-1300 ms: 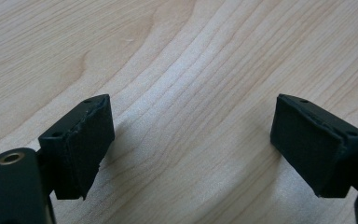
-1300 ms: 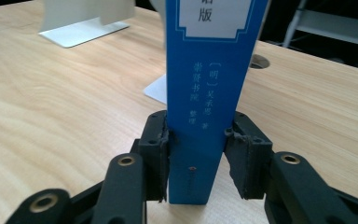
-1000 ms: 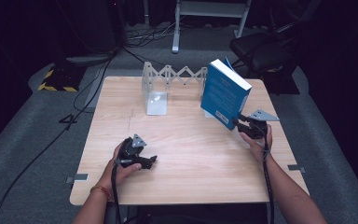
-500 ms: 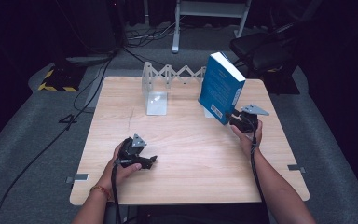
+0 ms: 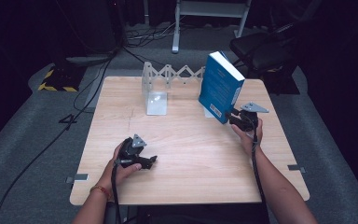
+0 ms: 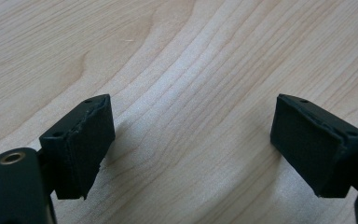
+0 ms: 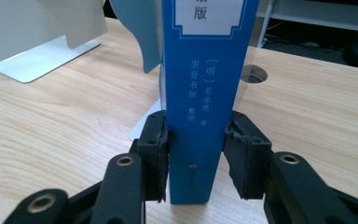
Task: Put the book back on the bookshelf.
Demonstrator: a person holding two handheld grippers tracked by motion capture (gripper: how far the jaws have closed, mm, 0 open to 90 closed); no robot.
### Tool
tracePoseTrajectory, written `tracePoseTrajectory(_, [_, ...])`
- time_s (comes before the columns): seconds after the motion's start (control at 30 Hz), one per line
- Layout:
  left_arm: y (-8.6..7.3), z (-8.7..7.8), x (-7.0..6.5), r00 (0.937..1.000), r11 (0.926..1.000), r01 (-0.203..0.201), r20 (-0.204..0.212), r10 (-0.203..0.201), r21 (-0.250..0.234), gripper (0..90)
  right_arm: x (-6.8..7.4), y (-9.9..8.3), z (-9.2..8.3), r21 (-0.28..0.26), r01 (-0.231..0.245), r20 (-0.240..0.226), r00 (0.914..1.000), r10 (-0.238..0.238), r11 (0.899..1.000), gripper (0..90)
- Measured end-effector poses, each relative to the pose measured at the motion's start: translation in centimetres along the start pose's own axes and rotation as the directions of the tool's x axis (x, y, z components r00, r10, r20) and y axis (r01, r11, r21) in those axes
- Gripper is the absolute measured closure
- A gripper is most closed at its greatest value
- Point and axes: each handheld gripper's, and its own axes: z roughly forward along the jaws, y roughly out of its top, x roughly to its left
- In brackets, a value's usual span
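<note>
Right claw (image 5: 233,115) pinches the lower end of a blue book (image 5: 220,87) — in the right gripper view its two black jaws press on either side of the spine (image 7: 204,100), which carries white Chinese characters and a pale label at the top. From the high view, the book stands upright with a slight tilt at about two o'clock on the worktop (image 5: 191,163), its bottom corner at the wood and the right hand (image 5: 248,133) behind the claw toward four o'clock. Just behind the book's foot lies a white bookend plate (image 7: 145,122), partly hidden, and a round cable hole (image 7: 253,73) sits in the wood beyond it. Left claw (image 5: 150,160) rests low over the worktop at about seven o'clock, held by the left hand (image 5: 121,163), well apart from the book; in the left gripper view its pads (image 6: 89,140) are spread wide with bare wood grain between them. At twelve o'clock, along the far edge, stands a white accordion-style book rack (image 5: 168,81), its left end plate (image 5: 154,95) flat on the wood, the book at its right end.
</note>
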Motion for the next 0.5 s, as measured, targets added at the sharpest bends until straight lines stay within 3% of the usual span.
tracePoseTrajectory(0.23, [0.0, 0.0, 0.0, 1.0, 1.0, -0.001, -0.001, 0.001, 0.0, 14.2, -0.2, 0.4, -1.2, 0.017, 0.033, -0.017, 0.9993, -0.033, 0.999, 61.3])
tracePoseTrajectory(0.5, [0.0, 0.0, 0.0, 1.0, 1.0, -0.001, -0.001, 0.001, 0.0, 14.2, -0.9, 0.9, -3.1, 0.056, 0.091, -0.045, 0.9951, -0.088, 0.994, 52.5])
